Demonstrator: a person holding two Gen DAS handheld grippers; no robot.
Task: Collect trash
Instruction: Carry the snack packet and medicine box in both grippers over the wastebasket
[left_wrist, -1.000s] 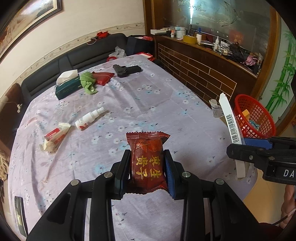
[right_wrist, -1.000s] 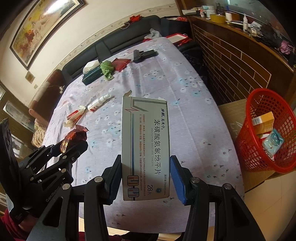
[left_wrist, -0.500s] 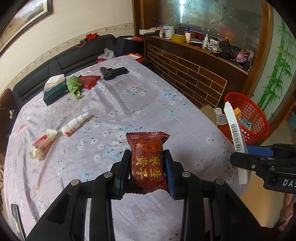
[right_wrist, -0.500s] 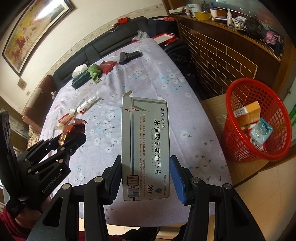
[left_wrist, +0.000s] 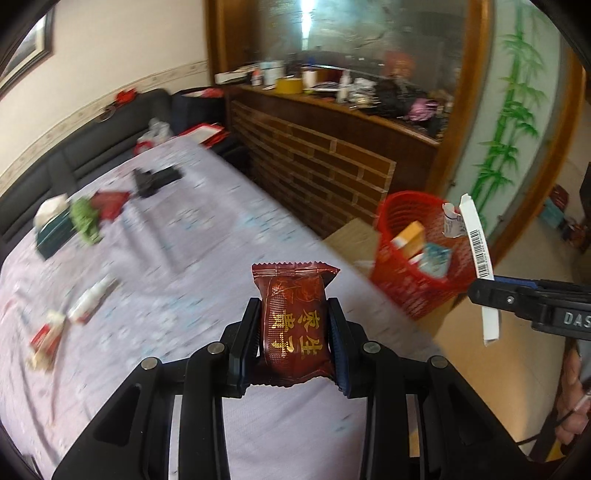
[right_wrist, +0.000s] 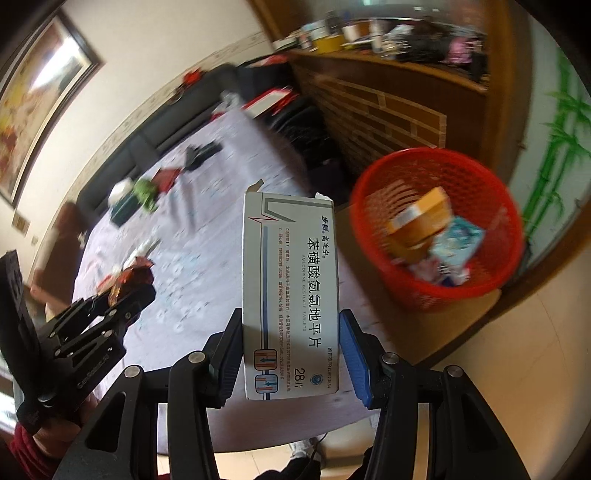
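1. Left gripper (left_wrist: 293, 341): jaws clamped on red snack packet (left_wrist: 293, 325), upright over tabletop (left_wrist: 177, 266).
2. Right gripper (right_wrist: 290, 350): jaws clamped on pill box (right_wrist: 290, 295), long axis upright.
3. Red basket (right_wrist: 476, 173) off tabletop's edge, ahead-right; right gripper nearer.

Basket (right_wrist: 436, 291) right of table (right_wrist: 207, 295)

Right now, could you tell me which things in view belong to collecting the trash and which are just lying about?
In the job:
- dark red foil snack packet, clamped in the left gripper
- white cardboard tablet box, held in the right gripper
- red plastic mesh basket, already holding discarded boxes

Lying about:
- white spray bottle
- green cloth
- dark green tissue box
- black pistol-shaped object
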